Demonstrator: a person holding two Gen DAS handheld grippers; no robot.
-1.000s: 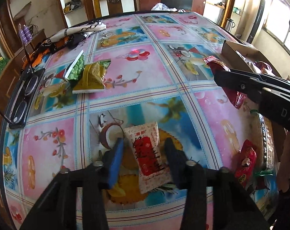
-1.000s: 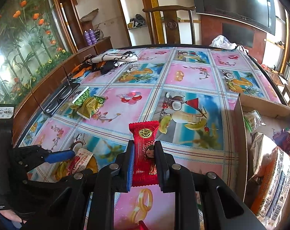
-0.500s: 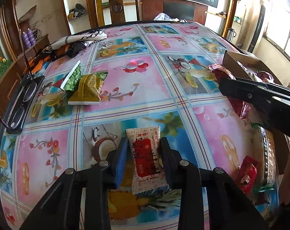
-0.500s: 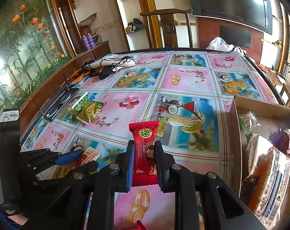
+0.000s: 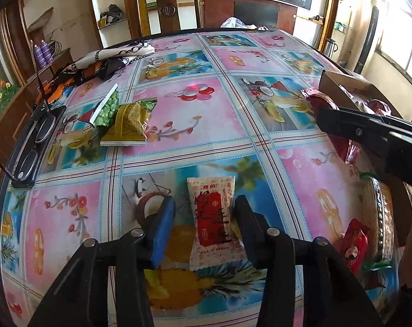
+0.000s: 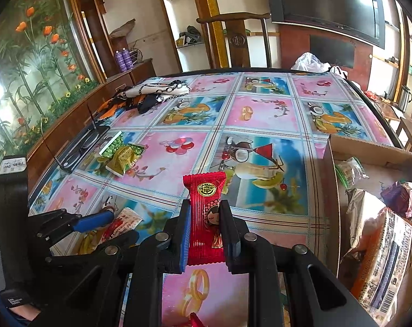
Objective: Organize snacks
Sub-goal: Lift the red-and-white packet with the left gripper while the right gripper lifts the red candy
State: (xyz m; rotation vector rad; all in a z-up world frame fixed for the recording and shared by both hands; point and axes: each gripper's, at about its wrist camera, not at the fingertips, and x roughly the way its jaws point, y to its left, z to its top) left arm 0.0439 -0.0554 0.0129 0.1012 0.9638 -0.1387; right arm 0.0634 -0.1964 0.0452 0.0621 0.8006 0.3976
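Red packet (image 6: 206, 212) upright in right jaws | white packet (image 5: 212, 218) lengthwise

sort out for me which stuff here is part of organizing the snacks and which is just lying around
Part of the job:
- red candy packet in the right gripper
- white-and-red snack packet between the open left gripper fingers
- green and yellow snack bags
- cardboard box of snacks

Lying about:
- eyeglasses
- patterned scarf

A glossy plastic tablecloth (image 5: 206, 125) covers the table, the red packet (image 6: 206, 212) is shiny foil, and the box (image 6: 369, 150) at right is matt cardboard.
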